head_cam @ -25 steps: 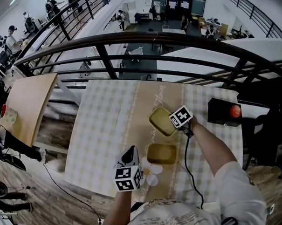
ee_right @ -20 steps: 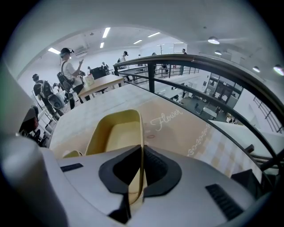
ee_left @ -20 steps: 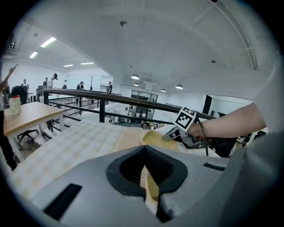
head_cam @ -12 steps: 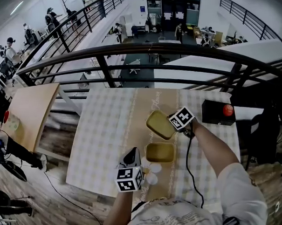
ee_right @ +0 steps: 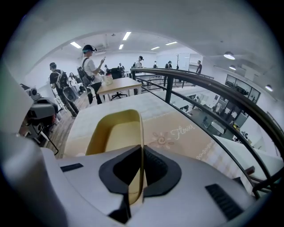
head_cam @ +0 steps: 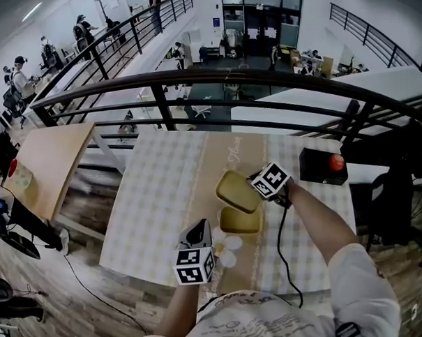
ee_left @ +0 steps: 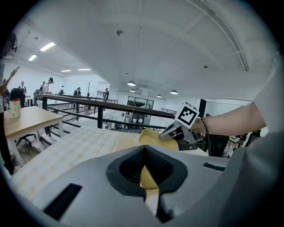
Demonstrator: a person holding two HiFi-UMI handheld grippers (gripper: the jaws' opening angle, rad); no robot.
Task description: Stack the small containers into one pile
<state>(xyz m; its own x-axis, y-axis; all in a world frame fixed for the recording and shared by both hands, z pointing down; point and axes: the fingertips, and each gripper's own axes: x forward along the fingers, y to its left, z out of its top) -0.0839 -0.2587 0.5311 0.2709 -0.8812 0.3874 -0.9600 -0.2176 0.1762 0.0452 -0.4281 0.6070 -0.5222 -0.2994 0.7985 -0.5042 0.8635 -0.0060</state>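
The right tool [ee_right: 142, 166] pinches the wall of a tilted yellow rectangular plastic container [head_cam: 234, 191] over a matching container [head_cam: 240, 222] on the checked counter [head_cam: 156, 194]; the left tool [ee_left: 143, 160] is pressed together, empty.

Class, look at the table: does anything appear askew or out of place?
One yellow container hangs tilted in the air, pinched by its wall in the right gripper's jaws, close over the other container, which lies flat; not yet nested.
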